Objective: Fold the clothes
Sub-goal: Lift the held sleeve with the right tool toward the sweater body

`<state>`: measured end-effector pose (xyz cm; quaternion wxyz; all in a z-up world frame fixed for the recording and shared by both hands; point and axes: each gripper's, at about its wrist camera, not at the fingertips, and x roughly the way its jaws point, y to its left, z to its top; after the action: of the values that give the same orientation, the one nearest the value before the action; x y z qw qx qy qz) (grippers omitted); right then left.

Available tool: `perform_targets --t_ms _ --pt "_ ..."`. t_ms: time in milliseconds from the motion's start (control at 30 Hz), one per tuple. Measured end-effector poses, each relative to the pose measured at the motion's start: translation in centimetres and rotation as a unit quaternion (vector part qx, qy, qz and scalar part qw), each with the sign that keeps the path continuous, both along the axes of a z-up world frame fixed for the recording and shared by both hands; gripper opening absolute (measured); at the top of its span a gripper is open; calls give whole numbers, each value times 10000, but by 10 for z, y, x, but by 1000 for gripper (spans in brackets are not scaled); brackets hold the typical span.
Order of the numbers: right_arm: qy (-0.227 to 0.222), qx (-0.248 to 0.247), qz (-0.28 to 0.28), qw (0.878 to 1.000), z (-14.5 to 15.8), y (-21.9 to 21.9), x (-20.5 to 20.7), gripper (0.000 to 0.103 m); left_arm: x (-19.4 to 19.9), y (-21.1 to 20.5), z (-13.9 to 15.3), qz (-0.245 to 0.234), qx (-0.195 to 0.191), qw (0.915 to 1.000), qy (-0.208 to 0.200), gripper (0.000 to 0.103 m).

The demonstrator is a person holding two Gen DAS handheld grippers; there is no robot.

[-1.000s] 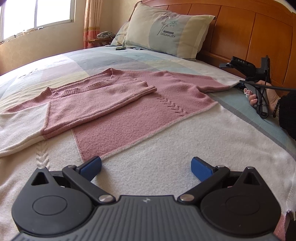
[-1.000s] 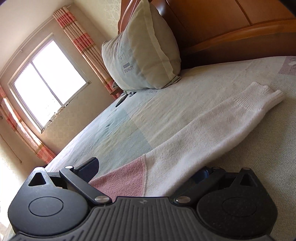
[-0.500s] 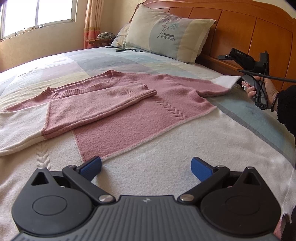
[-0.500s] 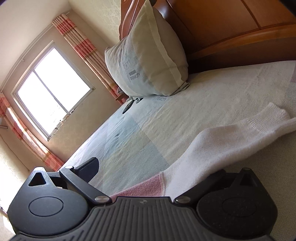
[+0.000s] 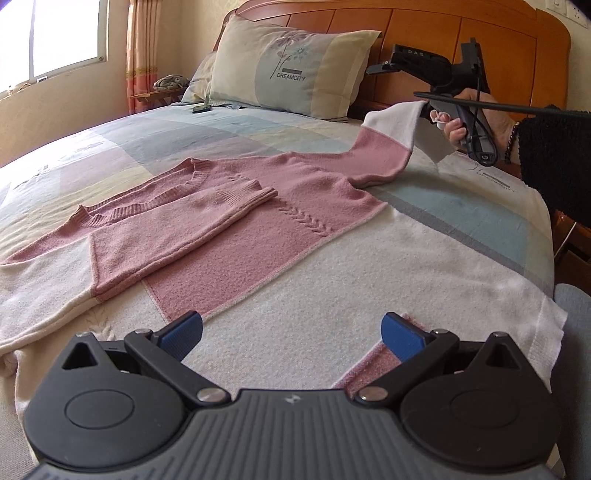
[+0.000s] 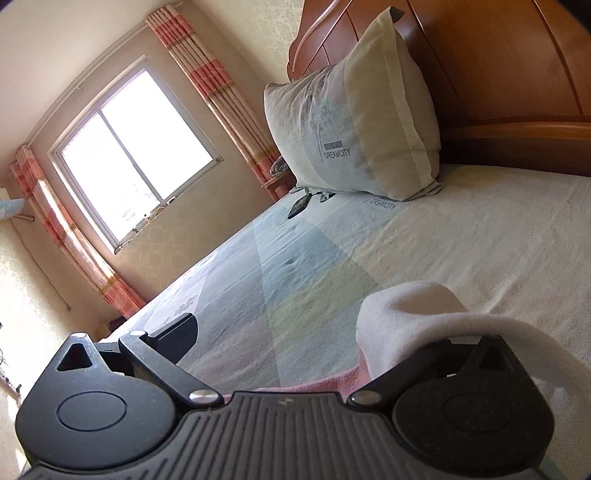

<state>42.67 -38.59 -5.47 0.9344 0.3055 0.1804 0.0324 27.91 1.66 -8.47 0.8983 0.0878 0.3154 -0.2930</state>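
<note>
Where the sleeve (image 6: 417, 317) drapes the right claw (image 6: 295, 332), one fingertip is hidden.

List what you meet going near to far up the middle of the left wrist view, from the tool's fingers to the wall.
Left tool → white lower part of the sweater → pink upper part → patchwork bed cover → DREAMCITY pillow → wooden headboard.

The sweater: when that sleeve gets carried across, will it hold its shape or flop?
Probably flop: the sleeve already sags in a curve between the right gripper and the sweater body. It drapes over that gripper's finger in the right wrist view, so it looks soft and light. The fuzzy knit seems unlikely to slip.
</note>
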Motion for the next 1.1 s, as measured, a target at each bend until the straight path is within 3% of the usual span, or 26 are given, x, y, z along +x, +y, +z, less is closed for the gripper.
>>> perform_targets --t_ms 200,367,733,1100 --pt "-35 -201 302 9993 22 46 6 103 -14 13 8 -184 -51 9998 -85 102" --pt "-68 -342 636 9974 39 88 15 103 -23 28 11 -19 -18 9998 -186 102" --pt "-202 -697 1203 9901 74 171 30 103 -30 66 18 362 -361 9984 -253 102" --pt "-128 -1073 1835 9771 83 244 38 103 -32 87 20 595 -567 9963 -234 102"
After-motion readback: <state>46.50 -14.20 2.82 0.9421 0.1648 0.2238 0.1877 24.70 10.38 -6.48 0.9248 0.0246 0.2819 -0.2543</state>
